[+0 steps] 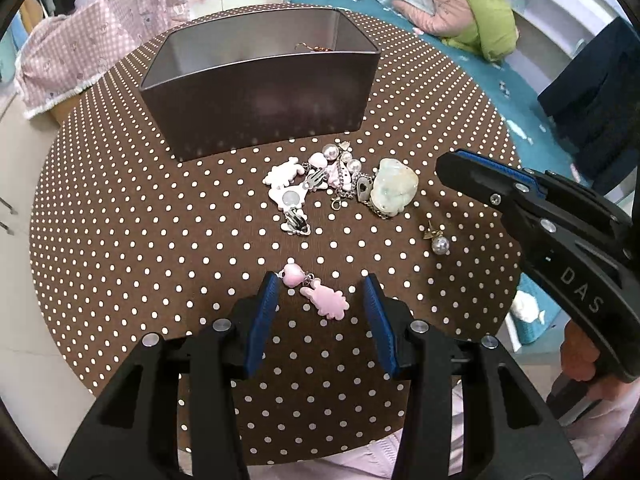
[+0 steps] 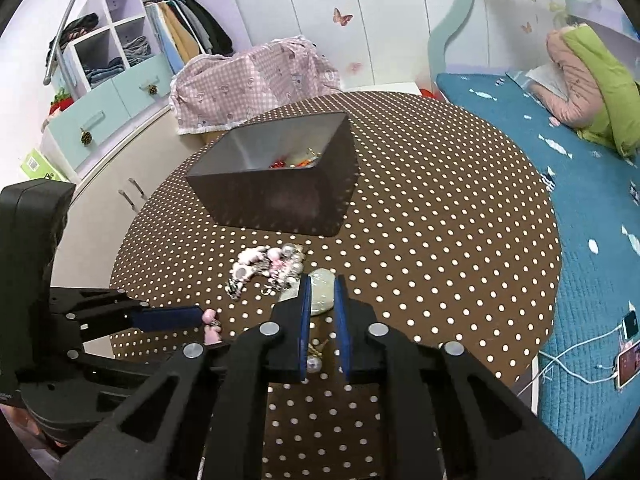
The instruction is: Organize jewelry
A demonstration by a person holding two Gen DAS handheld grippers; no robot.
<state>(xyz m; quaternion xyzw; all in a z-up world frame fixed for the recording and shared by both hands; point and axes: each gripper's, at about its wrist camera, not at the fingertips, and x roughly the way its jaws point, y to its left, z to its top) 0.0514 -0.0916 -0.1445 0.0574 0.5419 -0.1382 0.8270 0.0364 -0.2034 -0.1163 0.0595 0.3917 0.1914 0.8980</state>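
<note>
— While the left gripper (image 1: pixel 322 280) hangs over the dotted cloth (image 1: pixel 120 240), what is between its fingers?

— It is the pink earring (image 1: pixel 324 300), a heart and a rabbit joined by a small ring. The fingers stand half wide around it. The heart is just beside the left pad and the other pad is apart, so nothing is held yet.

— How will it handle?

— I think it is light, thin and flat, probably hard plastic. It will swing at the ring. I would close across the rabbit body, low on the cloth, so that the heart hangs under.

— And in the middle?

— The pile (image 1: pixel 320 180) of pearls, chains and white charms lies before the tin box (image 1: pixel 256 92), with the pale green stone (image 1: pixel 394 186) touching its right side. The chains look tangled, so one piece may pull another. The stone seems the heaviest and smooth; take it across the narrow part.

— On the right?

— The pearl earring (image 1: pixel 439 245) lies alone on the cloth. The right gripper (image 2: pixel 323 282) is above it with only a narrow gap and holds nothing. The pearl is round and may roll, so the gold top is the better place.
</note>
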